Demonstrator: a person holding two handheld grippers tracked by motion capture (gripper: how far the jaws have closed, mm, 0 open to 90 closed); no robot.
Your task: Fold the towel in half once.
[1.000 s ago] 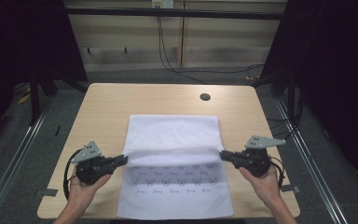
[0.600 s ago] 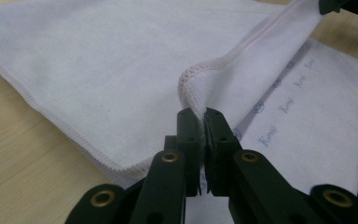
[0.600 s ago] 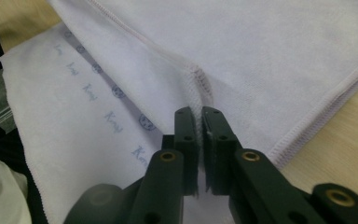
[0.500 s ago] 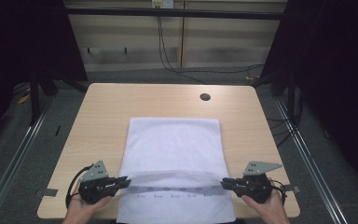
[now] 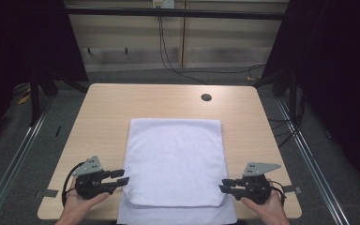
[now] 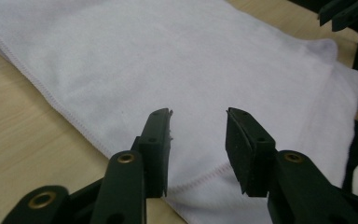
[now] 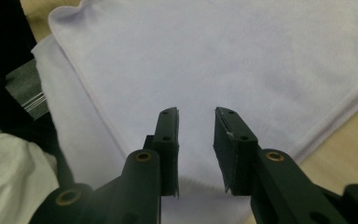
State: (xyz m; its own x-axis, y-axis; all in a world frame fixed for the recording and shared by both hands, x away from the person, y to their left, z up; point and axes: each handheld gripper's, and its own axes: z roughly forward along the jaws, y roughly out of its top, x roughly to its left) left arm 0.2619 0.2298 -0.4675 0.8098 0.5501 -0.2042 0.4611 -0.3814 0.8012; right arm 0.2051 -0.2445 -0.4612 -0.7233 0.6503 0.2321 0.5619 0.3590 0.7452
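From the high view, a white towel (image 5: 176, 164) lies folded on the wooden table (image 5: 103, 108), its upper layer drawn down over the lower one, whose near edge hangs just past the table's front; the left gripper (image 5: 122, 177) sits just beside the towel's near left corner and the right gripper (image 5: 225, 185) just beside the near right corner, each held low in a hand at the table's front; a small dark hole (image 5: 206, 97) marks the table well beyond the cloth.

In the left gripper view, the jaws have just been opening and stand apart with nothing pinched; the stitched hem of the towel (image 6: 205, 88) runs beneath them, and a wisp of lint seems to cling to one pad, though that is hard to be sure of.

In the right gripper view, the jaws have likewise just been opening; they stand apart above the towel (image 7: 242, 60) near its hemmed edge, not pressing on it; the lower layer peeks out beside the upper.

The cloth looks light, soft and limp; it would sag and crease wherever unsupported and is in no way fragile; the best hold, I judge, is a pinch at two corners of one edge, taking both layers at the hem so the fold travels together.
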